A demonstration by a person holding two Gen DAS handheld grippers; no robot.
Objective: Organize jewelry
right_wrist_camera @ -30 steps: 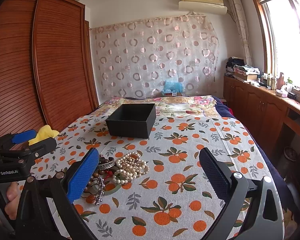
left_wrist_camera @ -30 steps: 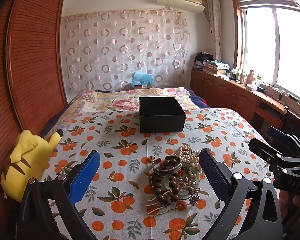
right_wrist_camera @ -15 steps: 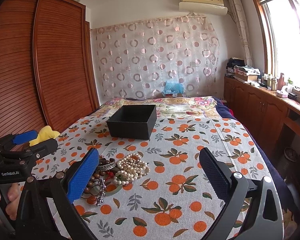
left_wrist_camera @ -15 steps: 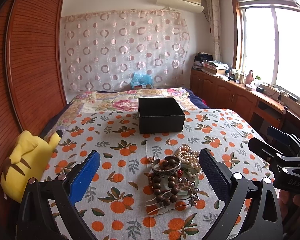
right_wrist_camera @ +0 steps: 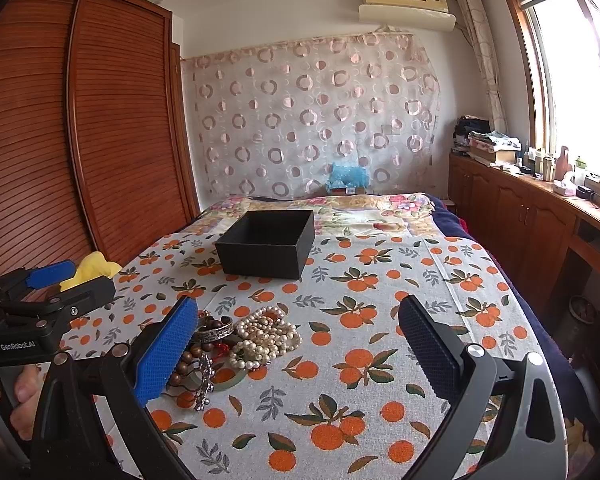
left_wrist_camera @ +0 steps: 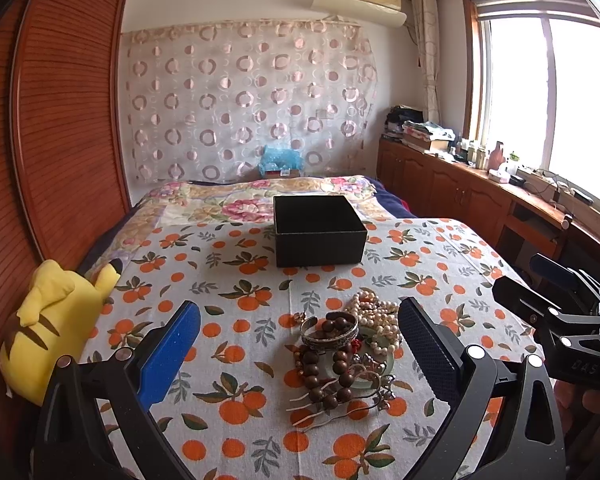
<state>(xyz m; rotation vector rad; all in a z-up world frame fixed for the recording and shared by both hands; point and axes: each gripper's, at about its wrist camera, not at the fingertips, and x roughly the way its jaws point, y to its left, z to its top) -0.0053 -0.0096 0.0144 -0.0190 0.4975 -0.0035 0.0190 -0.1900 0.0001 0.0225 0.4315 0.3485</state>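
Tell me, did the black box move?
No. The black box sits beside the same orange prints on the tablecloth as before.

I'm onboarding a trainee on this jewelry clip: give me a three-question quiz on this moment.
1. True or false: the black box already holds jewelry.
2. Which lies nearer the box: A) pearl strands or B) brown wooden bead bracelet?
3. What state are the left gripper and right gripper in?

Key
1. False; the interior that shows looks empty.
2. A.
3. Both open, holding nothing, above the orange-print cloth.
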